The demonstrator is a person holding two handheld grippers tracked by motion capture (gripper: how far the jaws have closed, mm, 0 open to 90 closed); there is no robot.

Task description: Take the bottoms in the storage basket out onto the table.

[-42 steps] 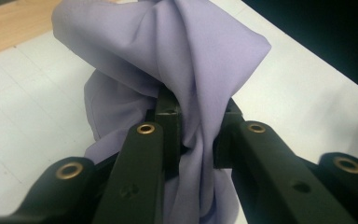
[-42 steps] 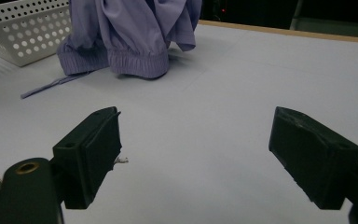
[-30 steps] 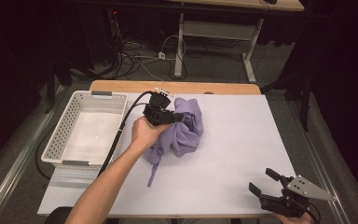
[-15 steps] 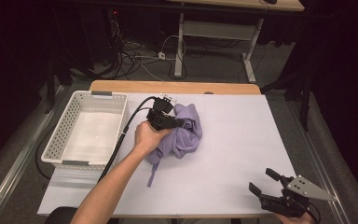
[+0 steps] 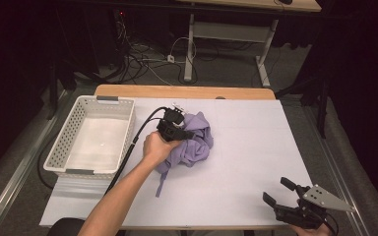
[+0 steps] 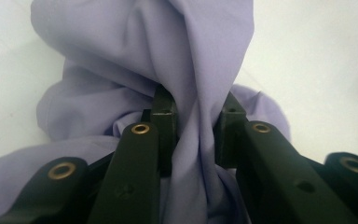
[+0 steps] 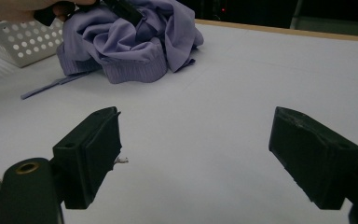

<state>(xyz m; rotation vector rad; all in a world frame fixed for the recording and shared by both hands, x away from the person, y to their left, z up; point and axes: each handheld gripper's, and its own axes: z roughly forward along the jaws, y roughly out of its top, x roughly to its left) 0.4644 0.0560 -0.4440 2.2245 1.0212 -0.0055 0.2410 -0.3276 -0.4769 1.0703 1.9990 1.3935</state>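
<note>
A crumpled lilac garment point(image 5: 200, 143) lies in a heap on the white table, left of the middle, with a thin strap trailing toward the near edge. My left gripper point(image 5: 188, 133) is pressed into the heap's left side. In the left gripper view its jaws pinch a bunched fold of the lilac garment point(image 6: 168, 46), with the left gripper point(image 6: 196, 112) shut on that fold. My right gripper point(image 5: 277, 191) rests near the table's front right corner with its jaws wide apart. In the right gripper view nothing lies between the jaws of the right gripper point(image 7: 196, 154), and the garment point(image 7: 135, 42) is far off.
A white perforated basket point(image 5: 71, 140) stands at the table's left edge and holds nothing; its corner also shows in the right gripper view point(image 7: 14, 42). A black cable point(image 5: 133, 147) runs from the left gripper along the basket. The table's wooden far edge point(image 5: 184, 91) lies behind the garment.
My left hand has sunk a little toward the table with the garment still gripped, and the heap has settled lower. The right gripper has stayed where it was.
</note>
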